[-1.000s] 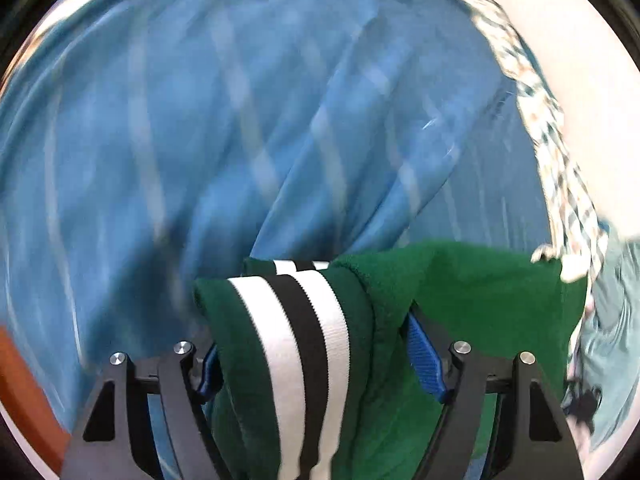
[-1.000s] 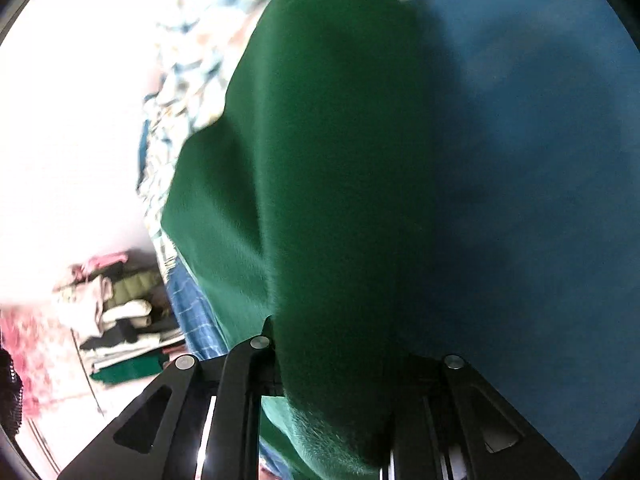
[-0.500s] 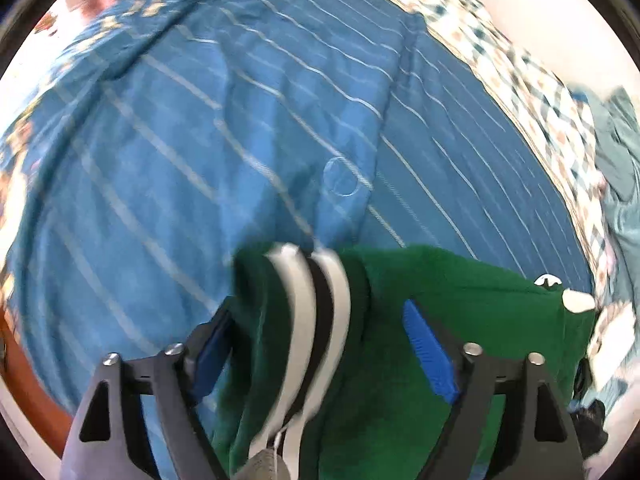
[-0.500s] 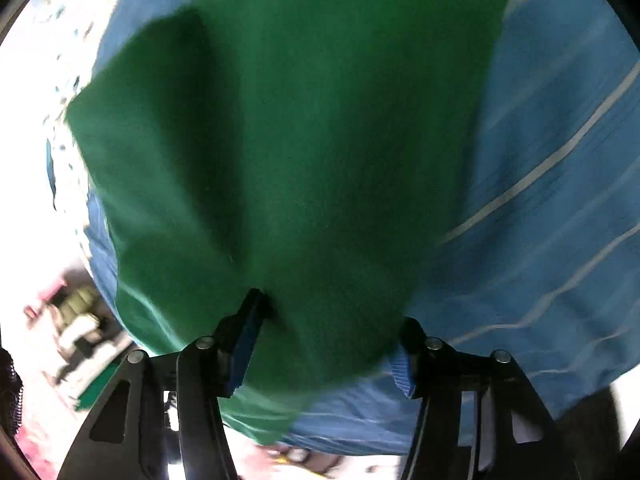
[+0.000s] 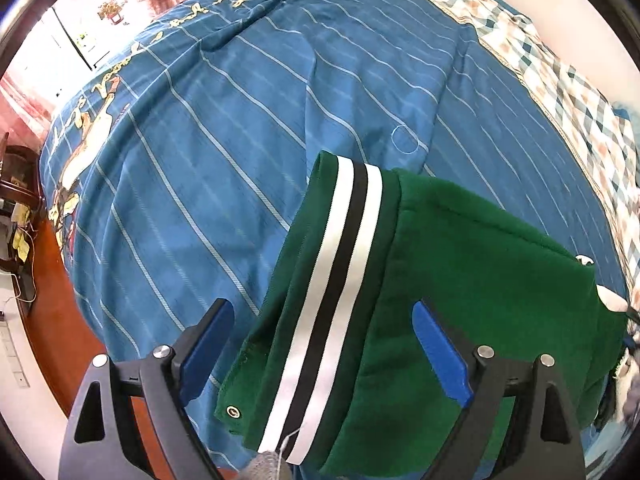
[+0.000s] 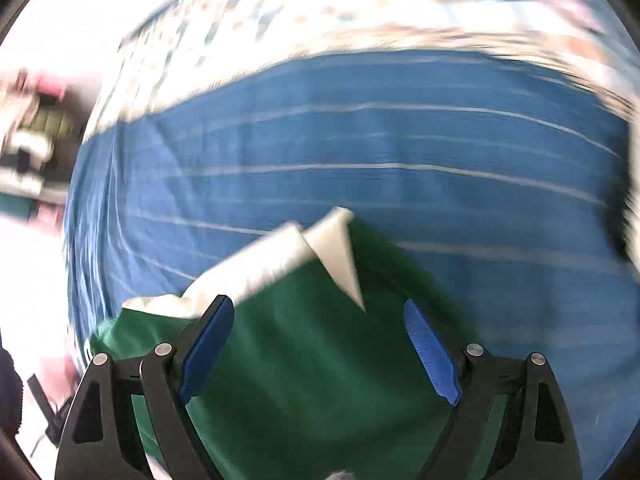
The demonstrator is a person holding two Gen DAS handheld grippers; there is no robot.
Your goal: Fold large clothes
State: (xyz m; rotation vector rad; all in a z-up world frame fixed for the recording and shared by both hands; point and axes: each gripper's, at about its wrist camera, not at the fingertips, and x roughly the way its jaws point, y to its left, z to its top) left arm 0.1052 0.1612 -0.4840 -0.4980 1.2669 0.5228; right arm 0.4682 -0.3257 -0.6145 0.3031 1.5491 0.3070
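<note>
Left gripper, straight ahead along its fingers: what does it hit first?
Probably the green garment: its striped band lies between the open left gripper fingers. Beyond is the blue bedspread. Depth unclear.

I see a green fleece garment [image 5: 472, 280] with white-black striped band [image 5: 332, 280], lying folded on the blue striped bedspread [image 5: 240, 140].
</note>
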